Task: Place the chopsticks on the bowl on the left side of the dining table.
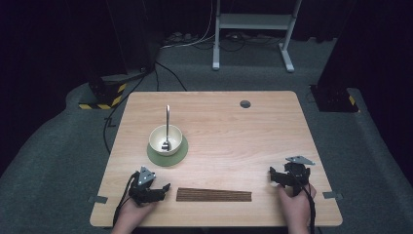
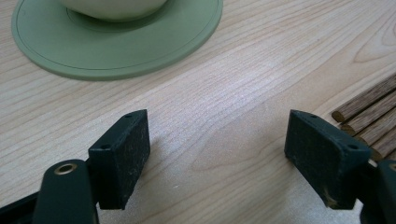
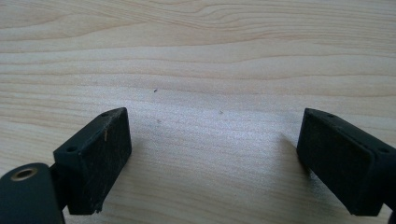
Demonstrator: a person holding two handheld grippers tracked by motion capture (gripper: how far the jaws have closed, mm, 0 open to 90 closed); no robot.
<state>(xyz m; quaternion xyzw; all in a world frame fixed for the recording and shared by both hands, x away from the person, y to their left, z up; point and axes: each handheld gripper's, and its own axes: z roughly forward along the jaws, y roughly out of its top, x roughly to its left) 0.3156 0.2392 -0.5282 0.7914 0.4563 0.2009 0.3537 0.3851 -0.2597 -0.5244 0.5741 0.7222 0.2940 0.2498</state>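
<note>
A cream bowl [image 1: 165, 139] with a metal spoon [image 1: 167, 127] standing in it sits on a round green mat [image 1: 168, 155] left of the table's middle. A dark brown slatted mat [image 1: 214, 195] lies flat near the front edge. My left gripper [image 1: 164, 188] rests on the table at the front left, open, its jaws apart over bare wood between the green mat [image 2: 116, 42] and the ends of the slatted mat [image 2: 369, 112]. My right gripper [image 1: 274, 176] rests at the front right, open over bare wood [image 3: 210, 93].
The light wooden table [image 1: 243, 141] has a round cable hole [image 1: 245, 104] near its back edge. Beyond it are grey carpet, cables, a white desk frame [image 1: 253, 29] and black stands with yellow-black tape [image 1: 104, 92].
</note>
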